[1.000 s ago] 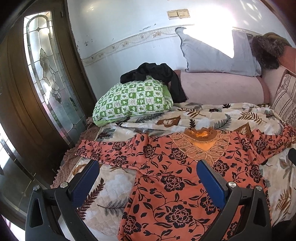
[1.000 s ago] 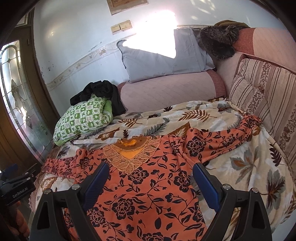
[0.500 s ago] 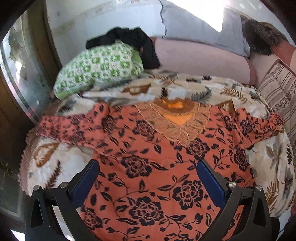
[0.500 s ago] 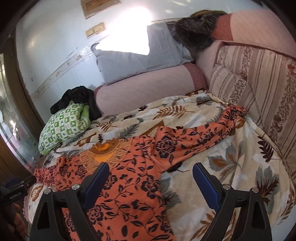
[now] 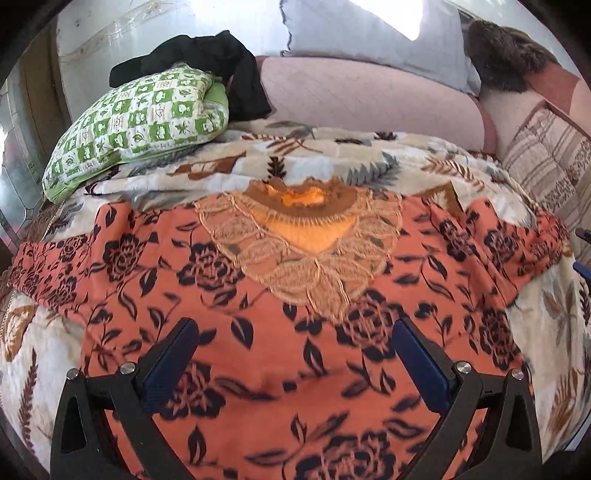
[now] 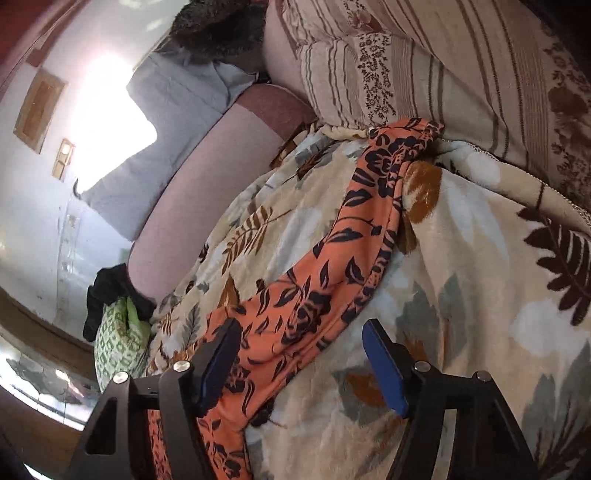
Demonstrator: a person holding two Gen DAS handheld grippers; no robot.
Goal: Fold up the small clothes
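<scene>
Blanket (image 5: 332,155) (leaf-patterned), bolster (image 5: 362,99), pale wall (image 5: 166,22)

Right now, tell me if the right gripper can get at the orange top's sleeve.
Probably yes. The right gripper has just been closing but is open, the sleeve running up between its fingers across the blanket, with nothing covering it.

Light: bright daylight; a hard sun patch burns out on the grey pillow (image 5: 369,33) and on the wall (image 6: 110,110)
Glare: white clipping in both views; pale haze around it
Shadows: soft; darker along the frame borders
Blur: motion smear on the orange floral garment (image 5: 295,369) near the lens
Distortion: strong fisheye bending; black corners; right view steeply tilted
</scene>
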